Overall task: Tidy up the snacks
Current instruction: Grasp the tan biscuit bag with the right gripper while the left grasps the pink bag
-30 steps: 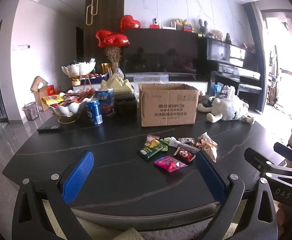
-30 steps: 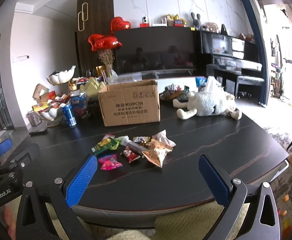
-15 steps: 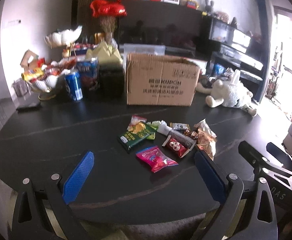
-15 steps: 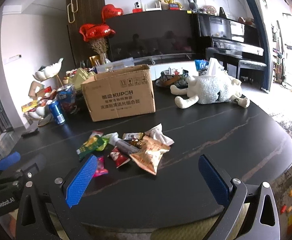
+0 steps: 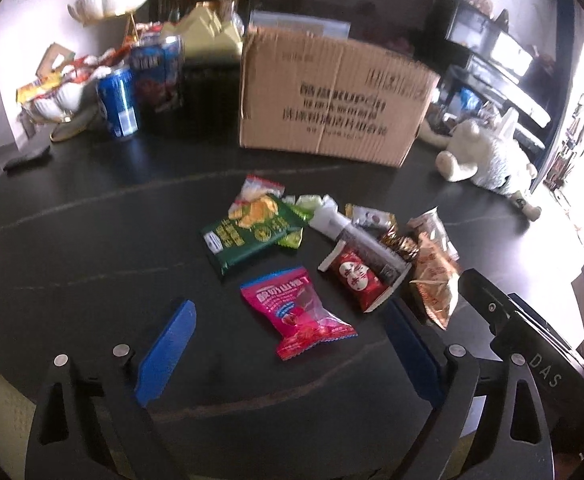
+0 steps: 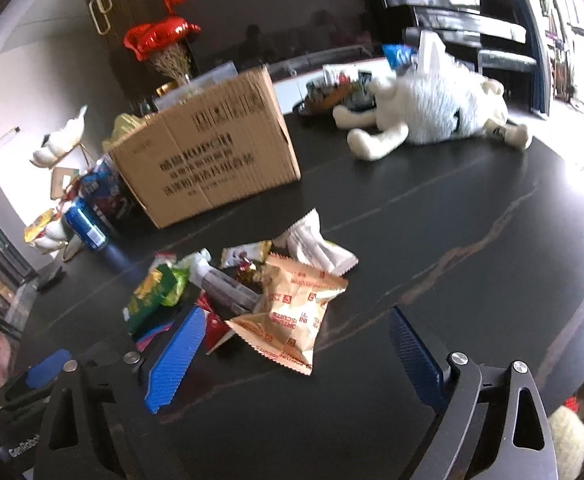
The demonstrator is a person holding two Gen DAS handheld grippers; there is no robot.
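We see a loose heap of snack packets (image 5: 331, 248) on the dark tabletop (image 5: 92, 240): green, pink, red, gold. Box print is blurred. Both claws have just been closing, still released; pink packet (image 5: 295, 312) at 12 o'clock of left claw (image 5: 288, 344), gold packet (image 6: 295, 312) between right claw's (image 6: 292, 344) jaws, untouched.

Cardboard box (image 5: 331, 100): "KUPOH", blurred. Right tool (image 5: 531, 360) body: "DAS". Left tool (image 6: 16, 412) body: "GenRobo…", cut off.
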